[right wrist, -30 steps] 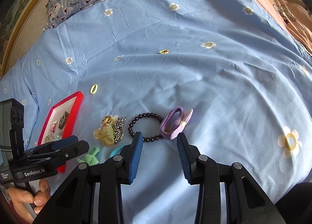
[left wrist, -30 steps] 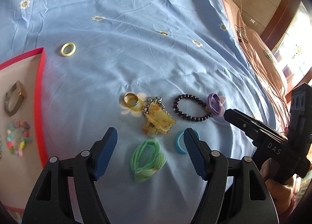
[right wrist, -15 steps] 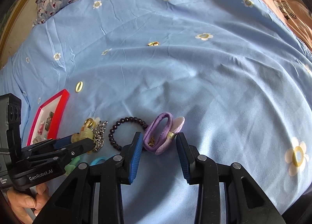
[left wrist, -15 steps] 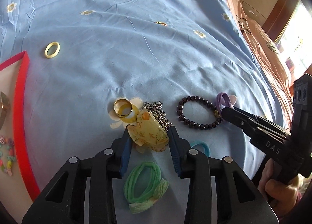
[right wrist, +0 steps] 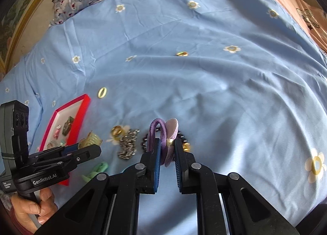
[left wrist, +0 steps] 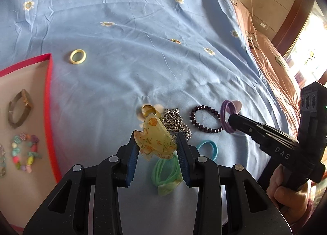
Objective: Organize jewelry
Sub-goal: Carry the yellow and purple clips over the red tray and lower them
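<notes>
A wrinkled blue bedsheet [right wrist: 204, 83] printed with white daisies fills both views. At nine o'clock lies a red-rimmed tray [left wrist: 49, 100] holding a bead bracelet [left wrist: 24, 151]. The left gripper [left wrist: 156, 147], lettered "GenRobot.AI", pinches a translucent yellow hair clip [left wrist: 155, 141] above a green hair tie [left wrist: 165, 171]. The right gripper [right wrist: 165, 149], lettered "DAS", squeezes a purple hair tie [right wrist: 163, 132]. Between them rest a silver chain [left wrist: 175, 122], a dark bead bracelet [left wrist: 204, 120] and gold rings [left wrist: 148, 109]. At eleven o'clock sits a yellow ring [left wrist: 77, 56].
</notes>
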